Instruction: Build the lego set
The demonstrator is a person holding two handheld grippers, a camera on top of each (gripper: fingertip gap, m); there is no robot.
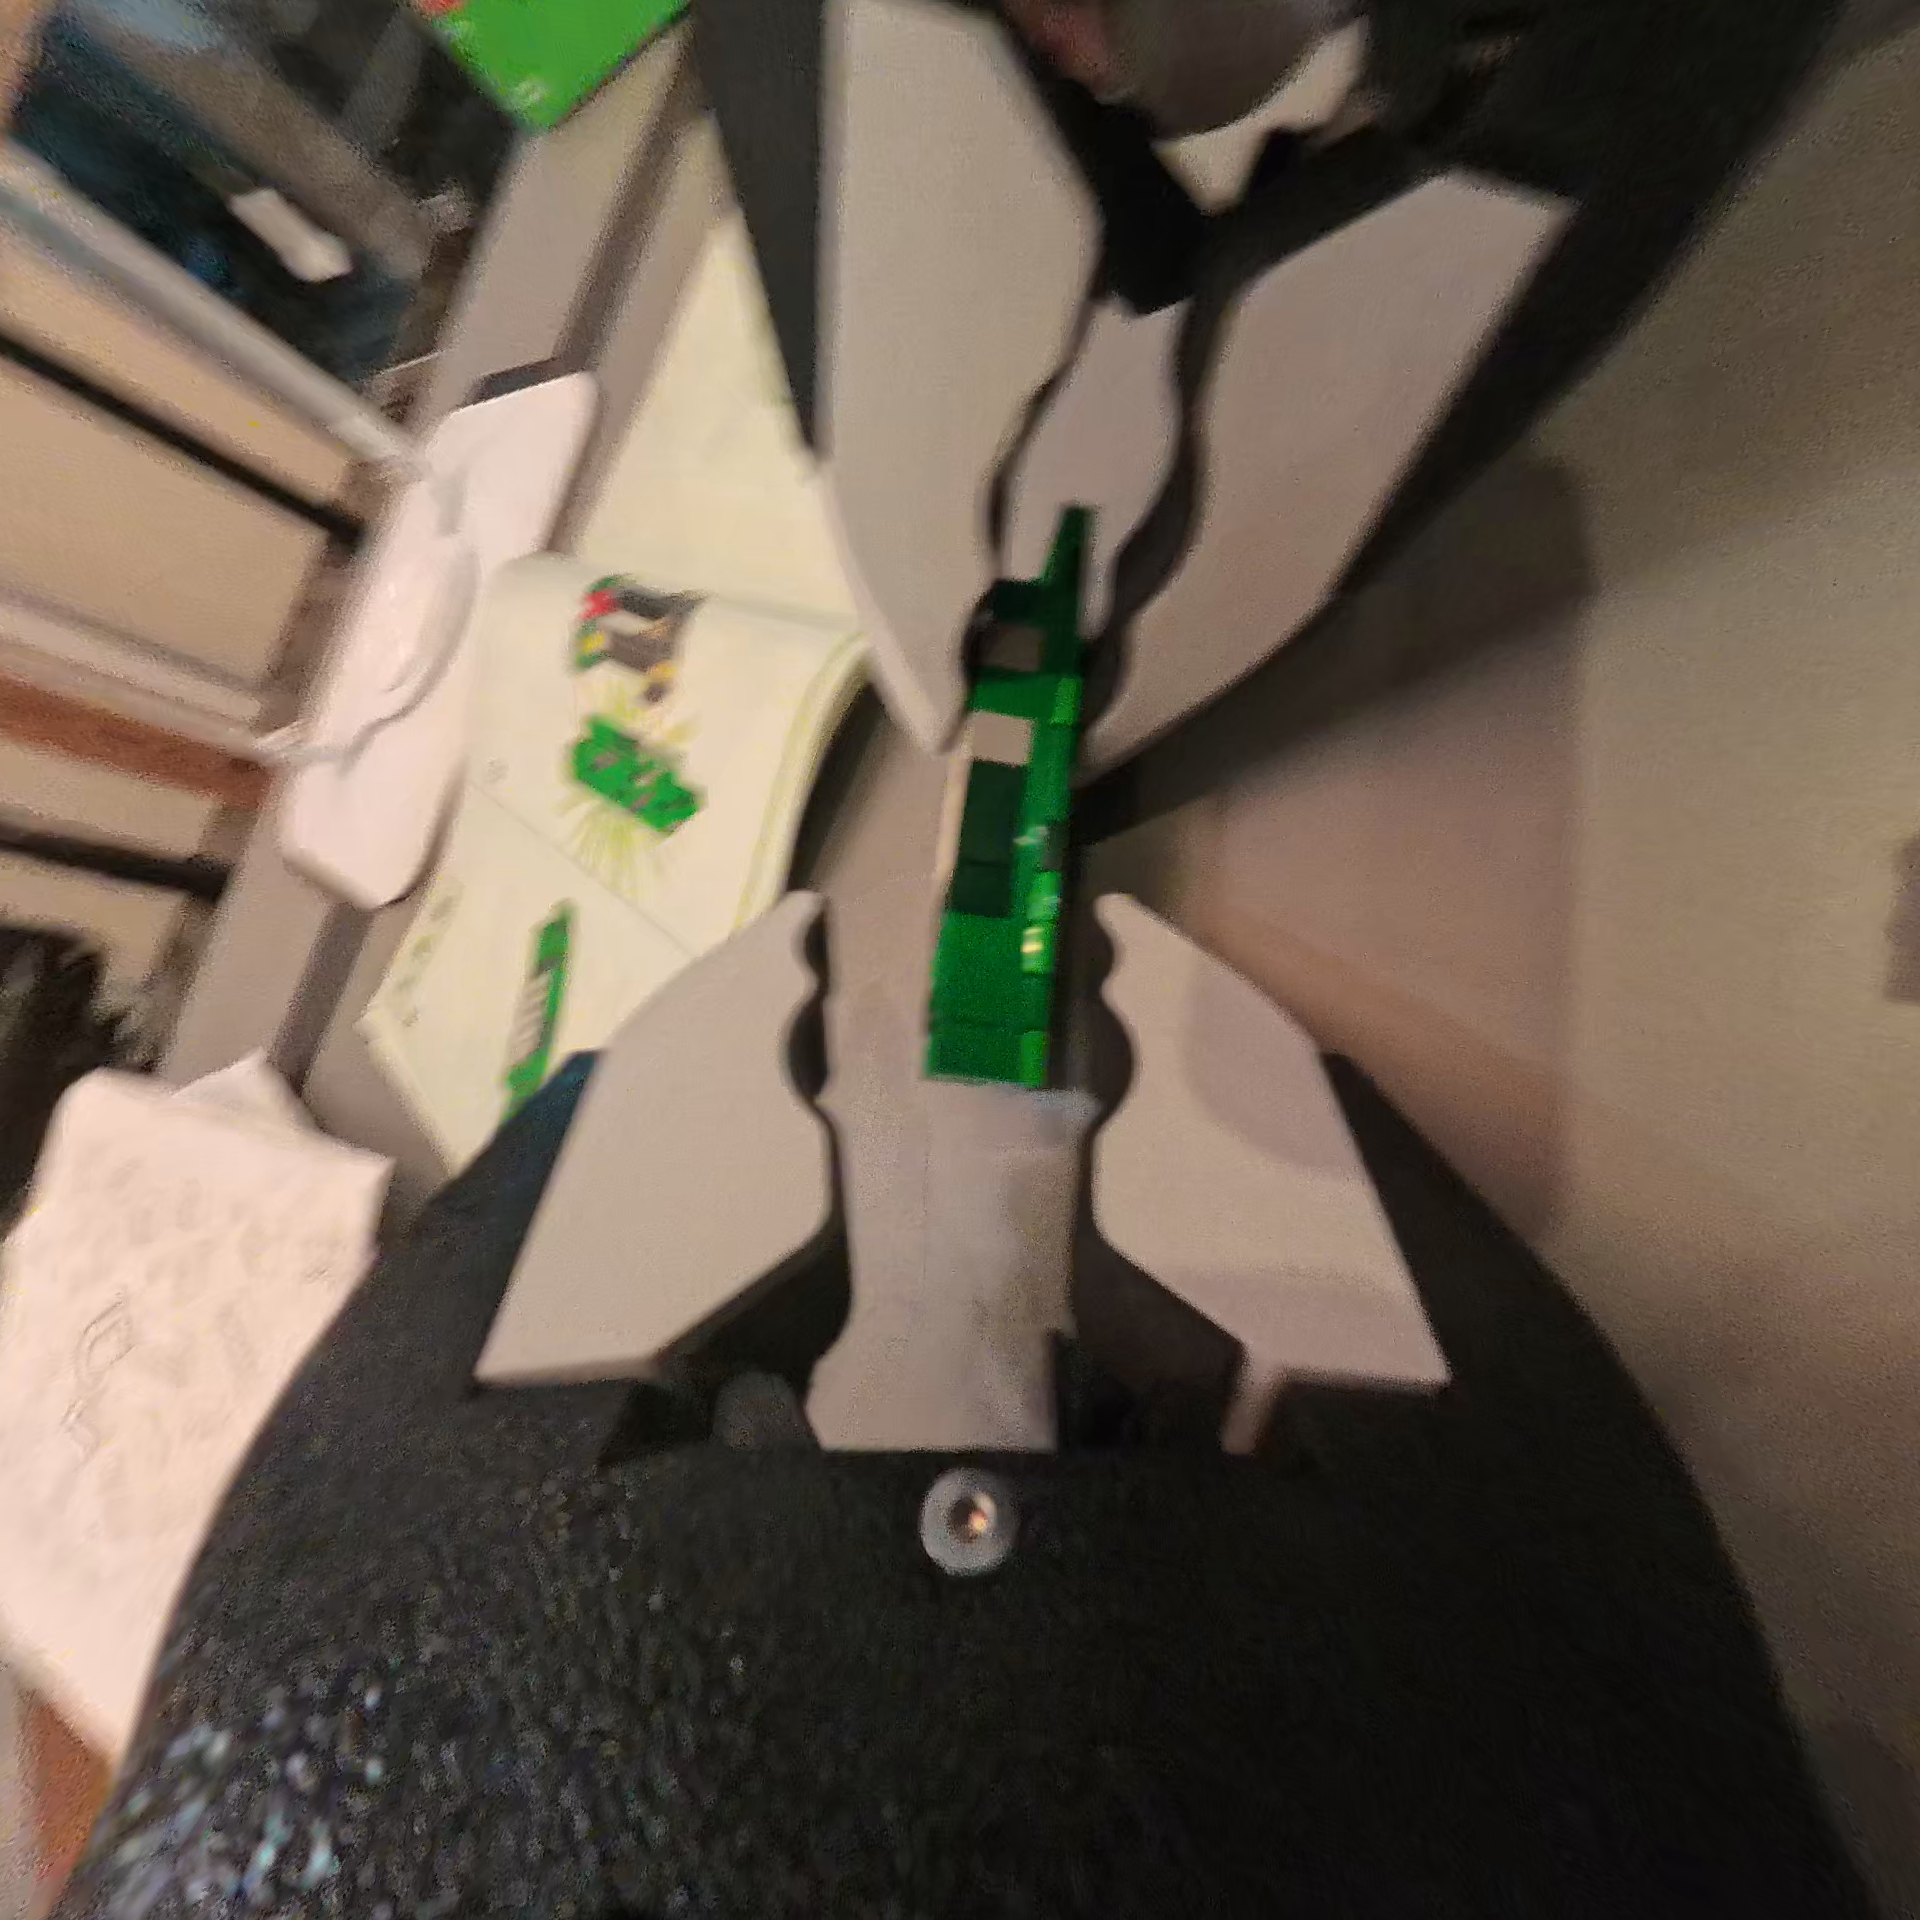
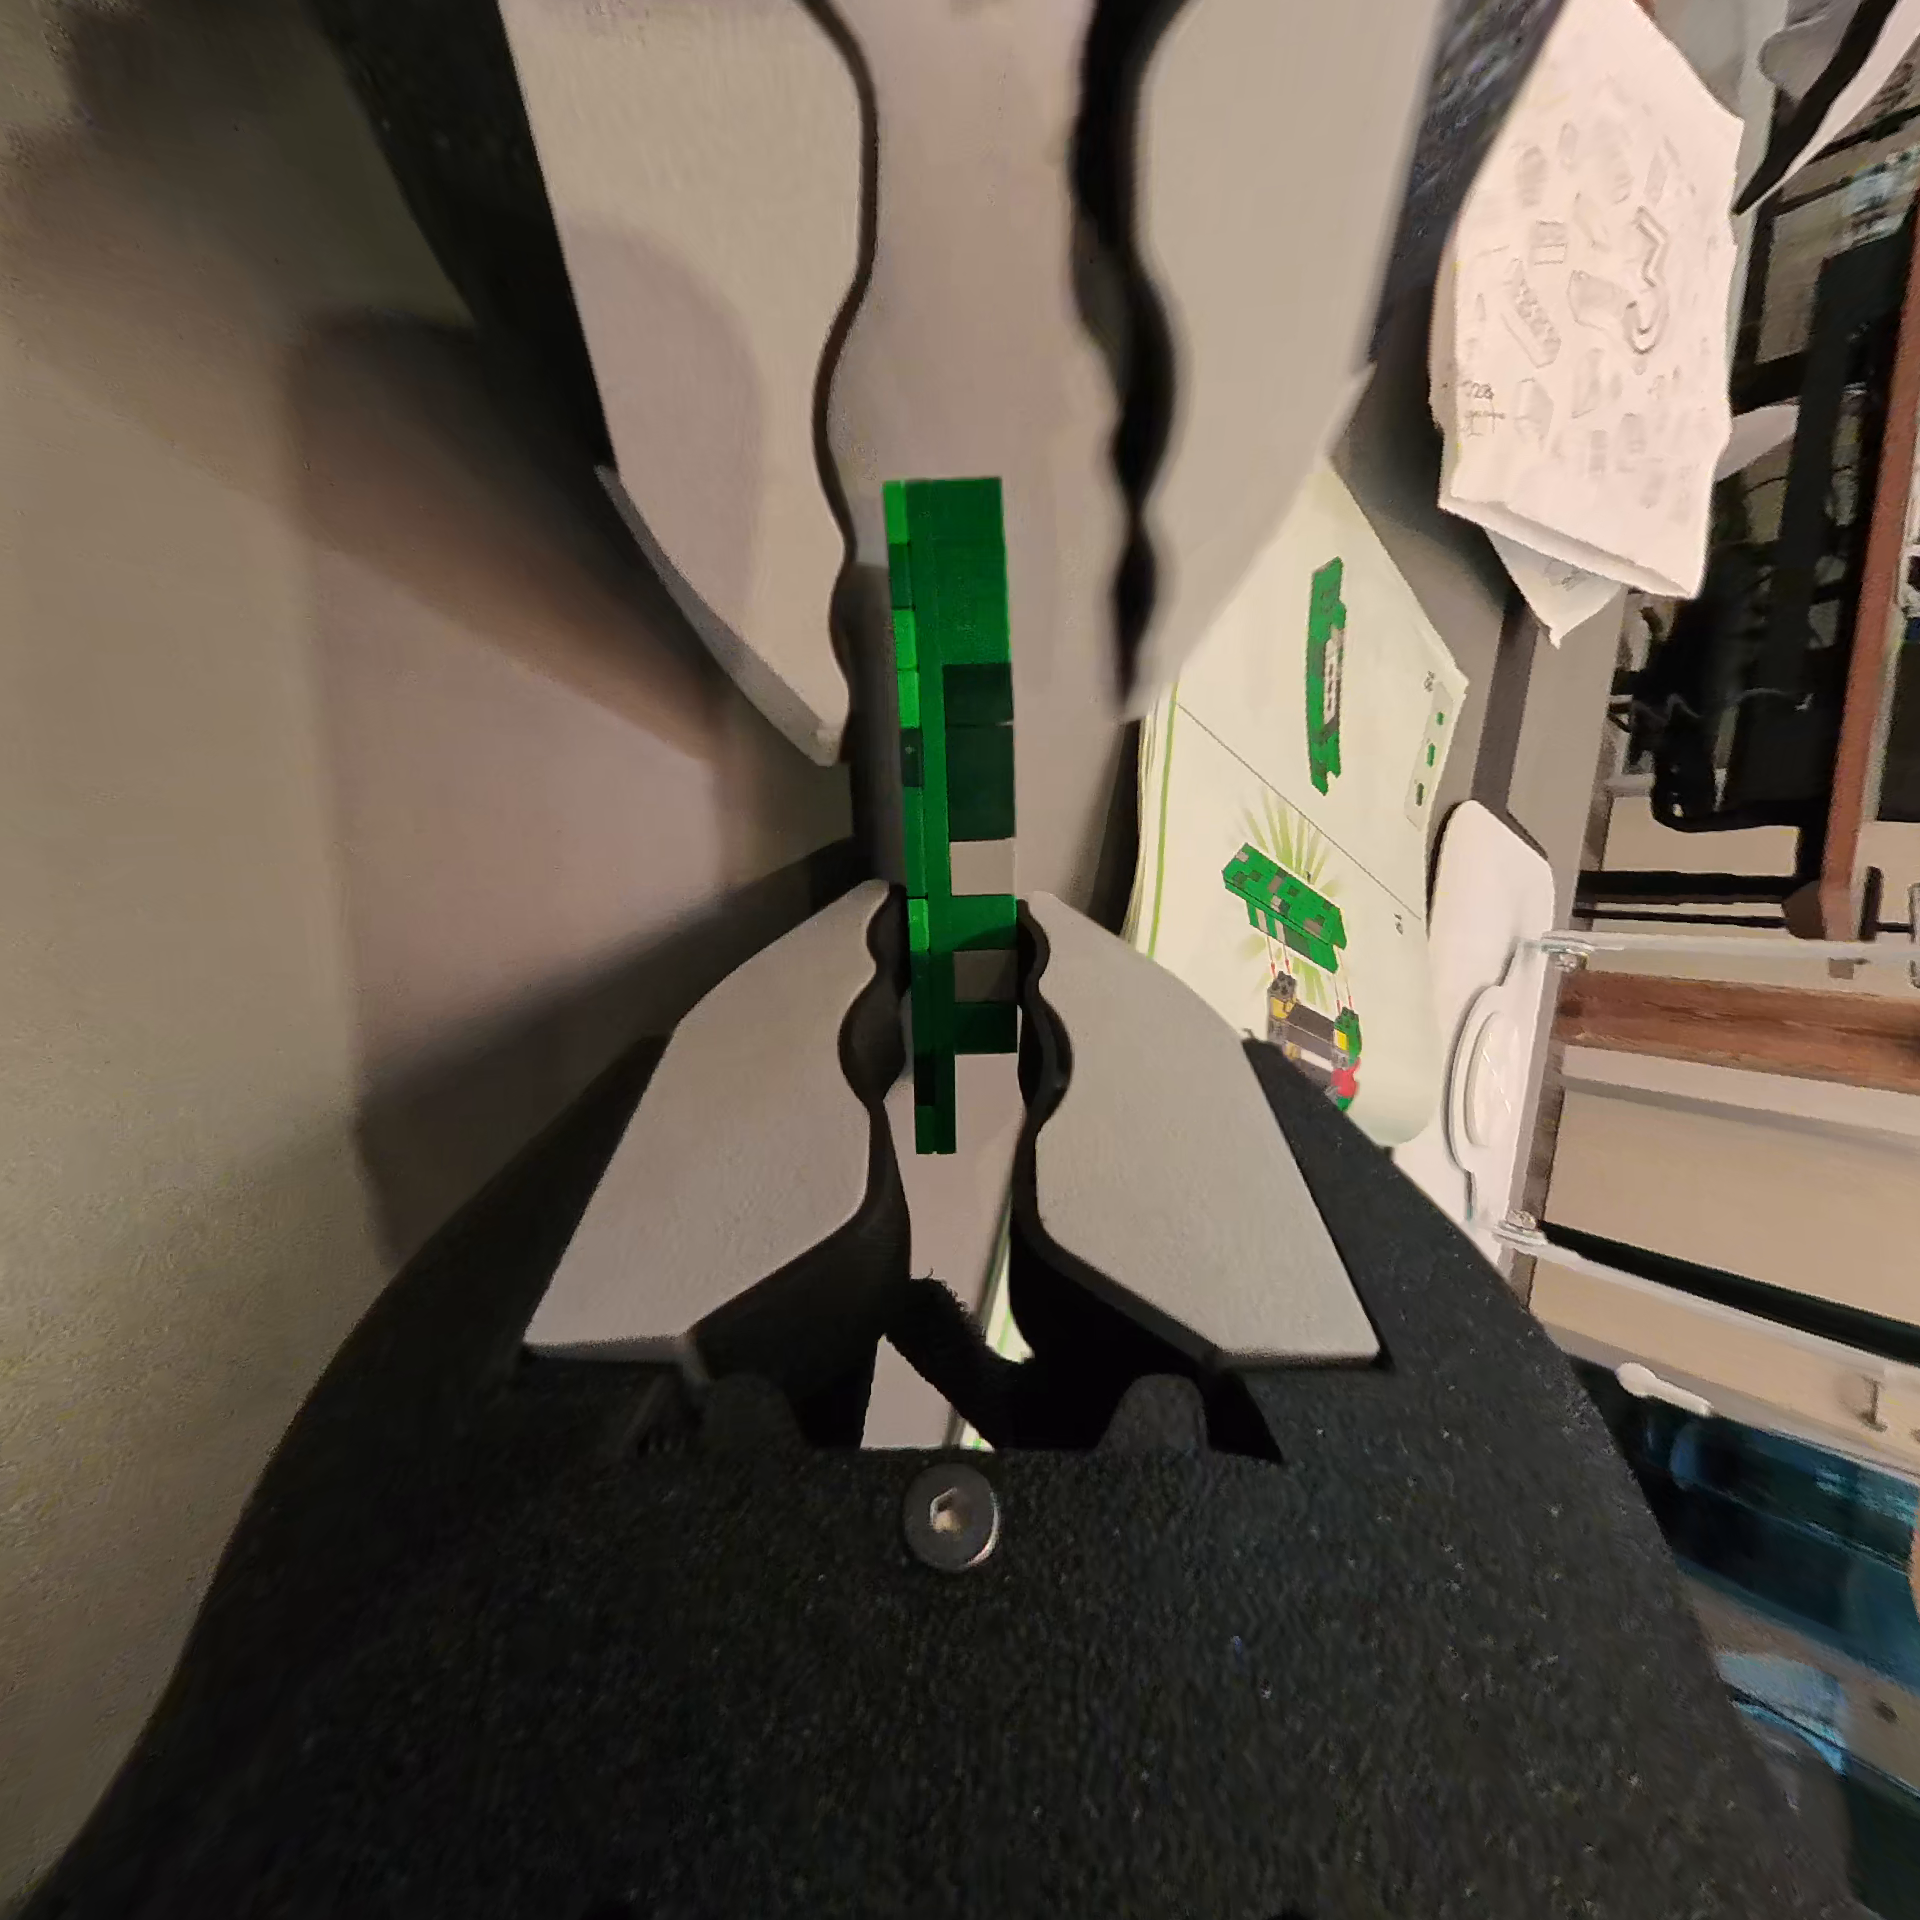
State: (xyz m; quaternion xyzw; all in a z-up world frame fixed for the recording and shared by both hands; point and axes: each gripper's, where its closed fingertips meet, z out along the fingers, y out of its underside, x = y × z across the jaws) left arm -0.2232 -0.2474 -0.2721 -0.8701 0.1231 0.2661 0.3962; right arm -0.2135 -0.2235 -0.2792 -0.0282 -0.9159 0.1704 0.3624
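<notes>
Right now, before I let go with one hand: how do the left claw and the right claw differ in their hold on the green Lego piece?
Grip: the right claw is shut on the green Lego piece; the left claw is spread wider, with a gap beside the piece.
End: the right claw takes the end with grey tiles; the left claw surrounds the all-green end.
Both face each other along the same piece.
</notes>
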